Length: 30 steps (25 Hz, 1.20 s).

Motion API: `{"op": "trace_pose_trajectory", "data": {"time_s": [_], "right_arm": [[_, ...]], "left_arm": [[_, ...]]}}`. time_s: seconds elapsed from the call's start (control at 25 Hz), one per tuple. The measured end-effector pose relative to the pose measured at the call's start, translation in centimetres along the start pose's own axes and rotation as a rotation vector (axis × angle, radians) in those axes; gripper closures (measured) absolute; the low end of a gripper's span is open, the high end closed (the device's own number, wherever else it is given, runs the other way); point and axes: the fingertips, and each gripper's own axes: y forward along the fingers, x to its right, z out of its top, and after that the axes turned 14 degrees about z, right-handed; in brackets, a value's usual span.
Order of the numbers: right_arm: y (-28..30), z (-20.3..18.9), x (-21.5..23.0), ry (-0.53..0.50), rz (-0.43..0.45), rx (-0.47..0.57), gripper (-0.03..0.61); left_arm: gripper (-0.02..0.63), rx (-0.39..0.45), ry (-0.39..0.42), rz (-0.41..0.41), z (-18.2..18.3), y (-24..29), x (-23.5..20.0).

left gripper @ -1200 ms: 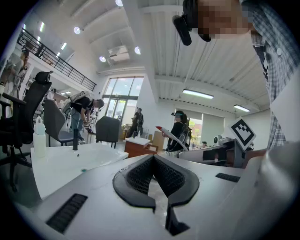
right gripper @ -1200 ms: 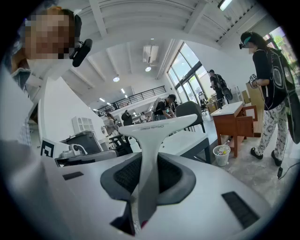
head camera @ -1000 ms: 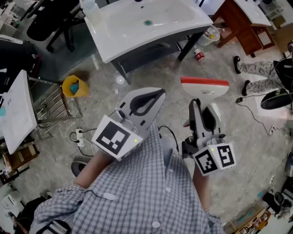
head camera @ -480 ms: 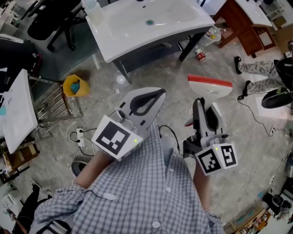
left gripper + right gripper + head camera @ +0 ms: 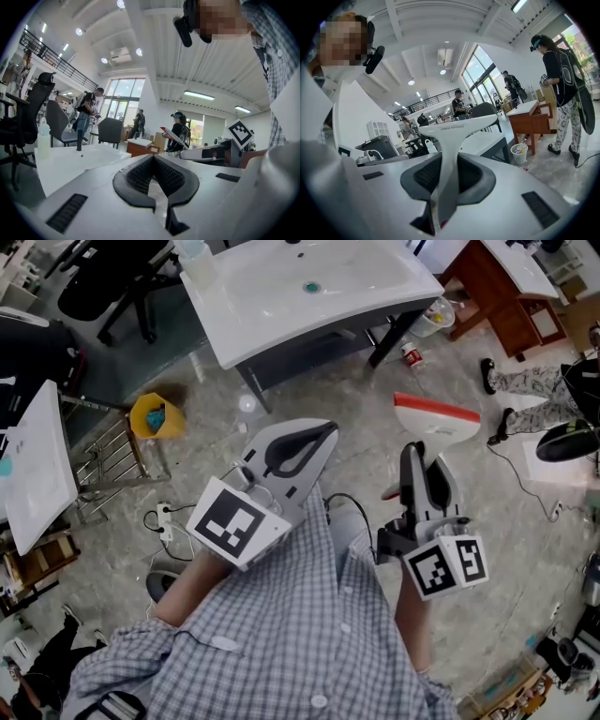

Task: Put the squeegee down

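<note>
White plastic squeegee, T-shaped, red-edged, clamped in right gripper

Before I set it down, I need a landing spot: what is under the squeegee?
Only speckled floor shows below the squeegee, which the right gripper holds. The patch straight beneath it is covered by the squeegee itself.

The washbasin stands at 12 o'clock. The bin lies at 10 o'clock, the squeegee at 2 o'clock.
</note>
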Motion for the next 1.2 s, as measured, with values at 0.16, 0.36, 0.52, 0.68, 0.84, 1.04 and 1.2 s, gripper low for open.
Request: {"op": "trace_pose_trajectory", "data": {"time_s": [0.16,0.36,0.52,0.68,0.84,1.04,1.2], "right_arm": [[0.2,0.3,0.6,0.000,0.001,-0.002,0.509],[0.6,1.1,2.0,0.003,0.018,0.004,0.509],[1.1,1.8,4.1,0.015,0.033,-0.006,0.509],[2.0,3.2,6.2,0.015,0.071,-0.019,0.509],[2.9,4.7,8.7,0.006,0.100,-0.037,0.509],[3.8,6.3,11.9,0.002,0.138,-0.055,0.509],[4.3,7.6,14.4,0.002,0.158,-0.065,0.510]], "left_arm": [[0.612,-0.001,-0.007,0.005,0.1,0.3,0.0],[0.612,-0.002,-0.001,0.021,0.2,1.7,0.3],[0.612,0.002,-0.009,0.044,0.4,3.4,0.5],[0.612,0.008,-0.014,0.077,1.0,6.2,0.6],[0.612,0.009,-0.021,0.101,1.3,9.1,1.2],[0.612,0.010,-0.023,0.134,1.8,12.6,1.9],[0.612,0.013,-0.028,0.177,2.3,15.0,2.2]]}}
